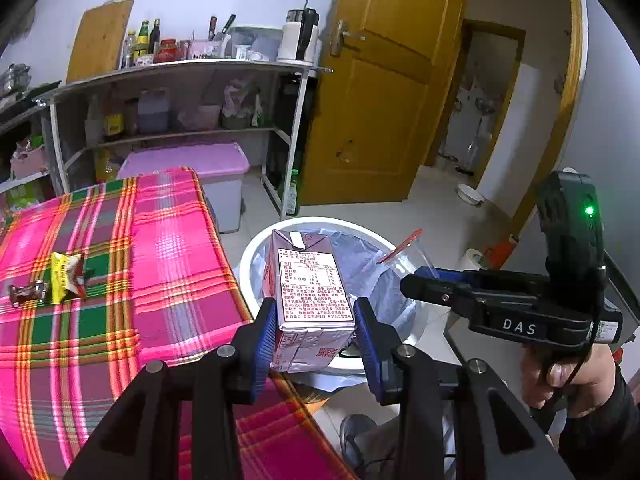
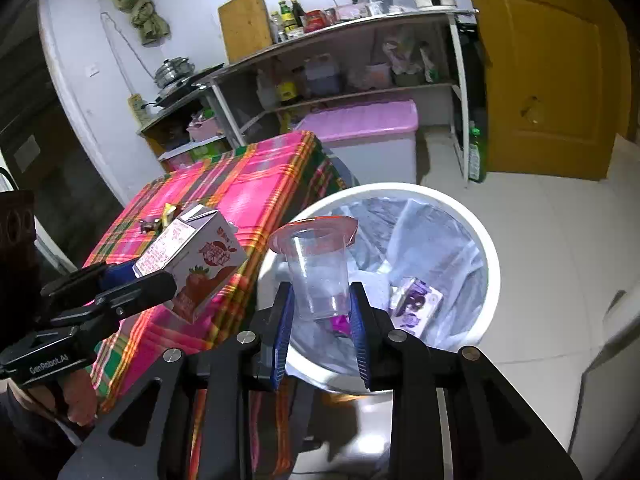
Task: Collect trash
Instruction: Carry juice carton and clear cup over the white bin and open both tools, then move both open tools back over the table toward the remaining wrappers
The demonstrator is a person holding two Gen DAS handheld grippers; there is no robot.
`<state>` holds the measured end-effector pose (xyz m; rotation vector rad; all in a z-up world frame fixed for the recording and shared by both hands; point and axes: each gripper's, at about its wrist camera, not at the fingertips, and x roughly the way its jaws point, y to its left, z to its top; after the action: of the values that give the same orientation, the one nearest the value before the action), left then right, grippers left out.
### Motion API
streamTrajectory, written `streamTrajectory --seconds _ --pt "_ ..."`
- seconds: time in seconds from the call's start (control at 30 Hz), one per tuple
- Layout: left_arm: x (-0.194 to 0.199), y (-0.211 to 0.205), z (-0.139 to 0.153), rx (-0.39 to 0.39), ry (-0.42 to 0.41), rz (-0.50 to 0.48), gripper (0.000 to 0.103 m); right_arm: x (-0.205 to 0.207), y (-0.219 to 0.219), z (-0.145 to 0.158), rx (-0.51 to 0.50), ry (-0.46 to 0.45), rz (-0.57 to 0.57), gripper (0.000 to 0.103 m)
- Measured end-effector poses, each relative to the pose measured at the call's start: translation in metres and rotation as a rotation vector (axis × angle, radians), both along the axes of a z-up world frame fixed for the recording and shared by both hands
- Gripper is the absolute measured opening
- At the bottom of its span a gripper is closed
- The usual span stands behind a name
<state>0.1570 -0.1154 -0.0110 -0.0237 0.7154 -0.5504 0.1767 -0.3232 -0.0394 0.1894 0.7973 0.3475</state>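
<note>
My left gripper (image 1: 315, 328) is shut on a pink strawberry drink carton (image 1: 308, 300), held at the table's edge beside the white trash bin (image 1: 256, 252); the same carton (image 2: 192, 264) shows in the right wrist view. My right gripper (image 2: 322, 312) is shut on a clear plastic cup (image 2: 318, 276) with a red peeled lid, hanging over the lined bin (image 2: 490, 248). A purple carton (image 2: 416, 304) lies inside the bin. A yellow wrapper (image 1: 64, 276) and a brown wrapper (image 1: 26, 292) lie on the plaid tablecloth (image 1: 160, 240).
A metal shelf rack (image 1: 180, 76) with bottles and jars stands behind the table, with a pink-lidded storage box (image 1: 192, 164) under it. A yellow door (image 1: 380, 80) stands open at the right. A green bottle (image 2: 476, 156) stands on the tiled floor.
</note>
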Motion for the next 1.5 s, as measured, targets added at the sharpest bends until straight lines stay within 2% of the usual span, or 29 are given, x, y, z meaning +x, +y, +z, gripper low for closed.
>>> streamTrajectory --seconds 0.5,0.87,1.13,1.27,1.5 --pt "0.041 -0.036 -0.030 0.027 0.099 -0.049 0.039 0.021 -0.023 -0.036 -0.015 0.108 -0.061 0.029" --pt "0.066 -0.053 -0.052 0.053 0.183 -0.060 0.039 0.029 -0.031 -0.050 -0.028 0.144 -0.077 0.029" --pt "0.058 -0.044 -0.042 0.027 0.159 -0.046 0.039 0.019 -0.030 -0.035 -0.022 0.105 -0.080 0.029" --pt "0.049 -0.035 -0.031 0.010 0.134 -0.025 0.039 0.011 -0.024 -0.020 -0.028 0.062 -0.066 0.034" --pt "0.027 -0.016 -0.011 -0.016 0.083 0.014 0.039 -0.005 -0.006 0.009 -0.037 -0.012 -0.027 0.035"
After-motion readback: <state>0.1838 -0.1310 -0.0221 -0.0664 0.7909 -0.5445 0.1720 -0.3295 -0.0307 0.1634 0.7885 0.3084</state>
